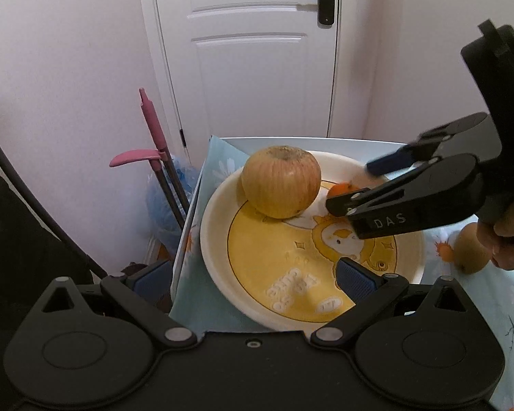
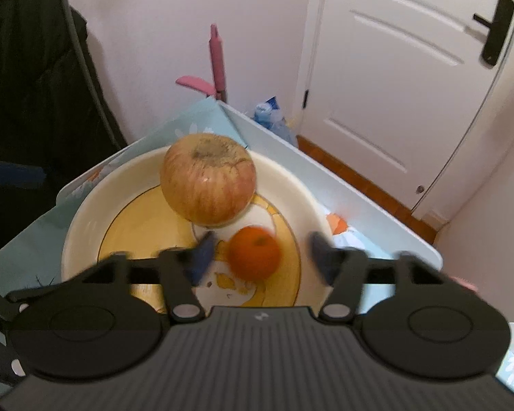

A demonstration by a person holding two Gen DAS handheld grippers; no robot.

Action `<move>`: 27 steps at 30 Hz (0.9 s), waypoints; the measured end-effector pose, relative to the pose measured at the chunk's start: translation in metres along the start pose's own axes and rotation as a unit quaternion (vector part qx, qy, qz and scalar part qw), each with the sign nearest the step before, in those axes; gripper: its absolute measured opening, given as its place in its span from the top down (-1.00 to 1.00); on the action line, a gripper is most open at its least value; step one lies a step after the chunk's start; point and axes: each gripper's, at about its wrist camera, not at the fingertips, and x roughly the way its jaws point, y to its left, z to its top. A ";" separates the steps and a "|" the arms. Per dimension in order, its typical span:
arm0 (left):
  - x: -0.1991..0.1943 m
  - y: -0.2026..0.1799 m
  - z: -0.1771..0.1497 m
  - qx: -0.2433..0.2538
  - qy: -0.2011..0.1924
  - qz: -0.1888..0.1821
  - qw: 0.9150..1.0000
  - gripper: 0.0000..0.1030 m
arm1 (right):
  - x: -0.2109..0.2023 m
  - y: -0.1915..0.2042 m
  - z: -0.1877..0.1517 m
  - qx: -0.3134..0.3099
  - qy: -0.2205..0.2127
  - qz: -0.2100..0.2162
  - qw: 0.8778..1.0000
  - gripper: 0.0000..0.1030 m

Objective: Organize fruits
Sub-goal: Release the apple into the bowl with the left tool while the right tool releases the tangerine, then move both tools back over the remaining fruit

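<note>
**Orange set down in the plate, one fruit left outside**

Your right claw (image 2: 258, 257) stood with its jaws wide apart, the orange (image 2: 254, 252) between the pads but untouched, lying in the plate (image 2: 85, 226) just beside the apple (image 2: 209, 185). Your left claw (image 1: 253, 277) also stood apart and empty, over the plate's near rim at the desk's (image 1: 325, 144) left edge. The placing step looked finished; next you would need to lift clear and reach for the brown fruit (image 1: 471, 251), probably a kiwi, on the cloth by the plate's right side. Count: one apple, one orange, one brown fruit, one plate.
</note>
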 end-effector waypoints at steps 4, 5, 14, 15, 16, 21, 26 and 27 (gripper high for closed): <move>-0.005 0.001 -0.002 -0.001 0.001 -0.004 1.000 -1.00 | -0.017 -0.004 -0.001 0.024 -0.016 -0.011 1.000 -1.00; -0.007 0.002 -0.002 -0.001 0.001 -0.006 1.000 -1.00 | -0.022 -0.005 -0.001 0.031 -0.016 -0.013 0.999 -1.00; -0.028 0.001 0.005 -0.002 -0.024 -0.009 1.000 -1.00 | -0.072 -0.003 -0.011 0.079 -0.024 -0.051 0.995 -1.00; -0.032 0.000 0.007 0.000 -0.029 -0.009 1.000 -1.00 | -0.077 -0.002 -0.012 0.084 -0.026 -0.056 0.995 -1.00; -0.035 -0.001 0.009 0.004 -0.033 -0.009 0.999 -1.00 | -0.084 -0.001 -0.014 0.090 -0.027 -0.061 0.994 -1.00; -0.051 -0.009 0.014 0.032 -0.056 -0.008 0.998 -1.00 | -0.115 -0.003 -0.028 0.128 -0.025 -0.086 0.988 -1.00; -0.067 -0.021 0.015 0.042 -0.067 -0.022 0.997 -1.00 | -0.148 -0.013 -0.046 0.159 -0.026 -0.108 0.981 -1.00; -0.070 -0.024 0.015 0.042 -0.068 -0.024 0.996 -1.00 | -0.155 -0.016 -0.050 0.163 -0.028 -0.112 0.980 -1.00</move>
